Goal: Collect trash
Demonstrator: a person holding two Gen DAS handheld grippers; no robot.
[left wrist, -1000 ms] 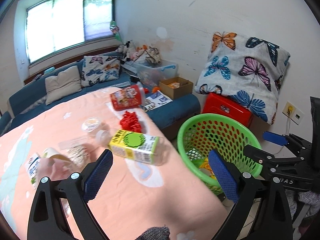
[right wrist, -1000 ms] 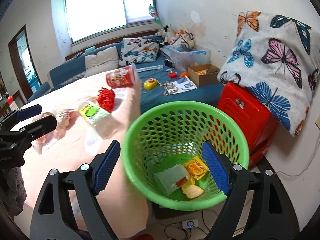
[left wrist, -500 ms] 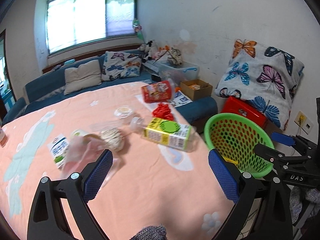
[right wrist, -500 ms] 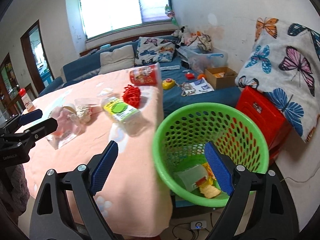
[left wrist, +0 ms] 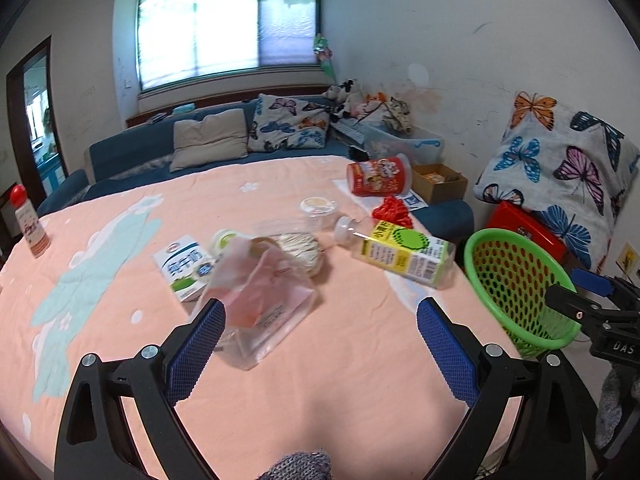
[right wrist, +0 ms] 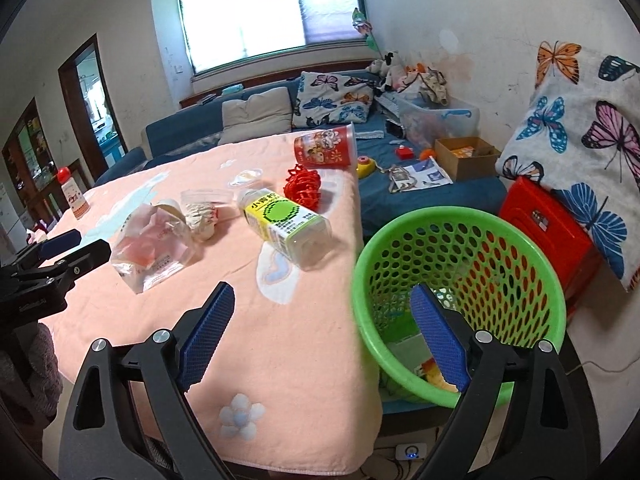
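Trash lies on the pink tablecloth (left wrist: 280, 392): a clear plastic bag (left wrist: 260, 304) (right wrist: 150, 250), a milk carton (left wrist: 184, 266), a crumpled wrapper (left wrist: 300, 252), a yellow-green labelled bottle (left wrist: 404, 254) (right wrist: 286, 226), a red net (left wrist: 392, 214) (right wrist: 304, 186), a red cup on its side (left wrist: 378, 176) (right wrist: 326, 148) and a small clear lid (left wrist: 318, 206). A green basket (left wrist: 516, 284) (right wrist: 460, 292) with some trash stands off the table's right edge. My left gripper (left wrist: 320, 344) is open and empty, just short of the plastic bag. My right gripper (right wrist: 320, 336) is open and empty, over the table edge and basket rim.
A red-capped bottle (left wrist: 30, 224) stands at the table's far left. A blue sofa (left wrist: 168, 160) with cushions runs behind the table. A red stool (right wrist: 548, 236) and a butterfly-print pillow (right wrist: 580, 120) sit right of the basket, by the wall.
Both grippers have swung left and pulled back from the basket toward the table. The left view now centres on the plastic bag; the basket has shifted to the right.
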